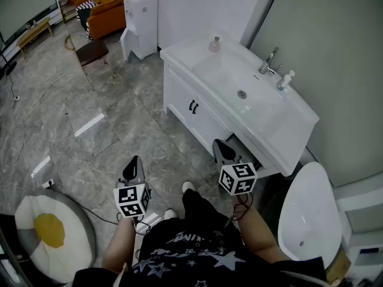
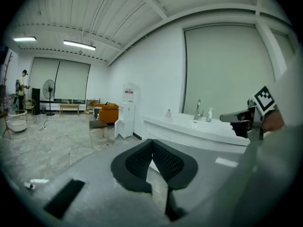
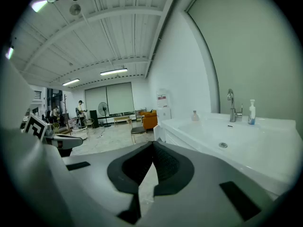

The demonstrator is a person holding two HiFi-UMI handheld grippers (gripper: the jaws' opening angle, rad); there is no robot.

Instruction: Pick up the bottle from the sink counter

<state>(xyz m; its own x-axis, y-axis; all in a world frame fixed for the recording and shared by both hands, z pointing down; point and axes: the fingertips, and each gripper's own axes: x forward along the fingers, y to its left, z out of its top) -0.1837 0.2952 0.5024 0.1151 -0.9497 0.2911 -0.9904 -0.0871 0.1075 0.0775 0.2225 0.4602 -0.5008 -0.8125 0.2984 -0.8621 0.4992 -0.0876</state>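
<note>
Bottles, two: one small round bottle (image 1: 214, 43) at the far left corner of the sink counter (image 1: 185, 55), and one pump bottle (image 1: 286, 79) just beside the single faucet (image 1: 268, 61). Grippers, two: my left gripper (image 1: 133, 163) and my right gripper (image 1: 222, 147), each with jaws closed together, holding nothing, well apart from both bottles.

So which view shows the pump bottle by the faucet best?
The right gripper view: the pump bottle stands clear and upright beside the faucet. The head view shows it small from above; the left gripper view, tiny and distant.

White sink counter (image 1: 182, 55), small bottle (image 1: 214, 43), pump bottle (image 1: 286, 80) beside faucet (image 1: 268, 61)
</note>
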